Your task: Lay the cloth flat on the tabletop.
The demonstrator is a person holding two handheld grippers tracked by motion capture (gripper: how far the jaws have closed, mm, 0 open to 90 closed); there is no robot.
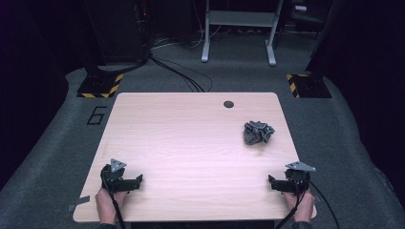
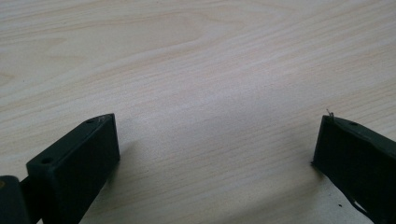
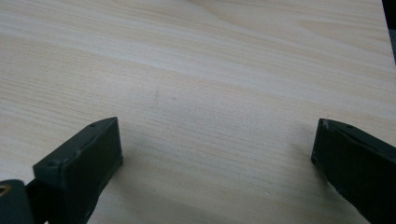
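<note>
— Crumpled dark grey cloth (image 1: 258,132), a small bunched-up wad of fabric, looks like the thing to be handled; it lies on the pale wood-grain table (image 1: 191,143), ahead of the right gripper (image 1: 273,182) and a little to that gripper's inner side, well apart from it. From the left gripper (image 1: 138,180) it is far off, across the table and forward.

— Which step would you say is in hand?

— The very start, I judge. Both grippers rest low at the near edge of the table, each in a hand, nothing touched. In the left gripper view the two black jaws stand wide apart with bare wood between them; the right gripper view reads the same. Neither holds anything.

— And the next move?

— Probably the right gripper has to travel forward to the cloth, come down over a raised fold and close on it. Soft fabric gives, so the pinch should take a good bunch, not a thin edge.

— Any containers?

— None on the table that I can see; just a small dark round hole (image 1: 229,104) near the far edge, beyond the cloth.
</note>
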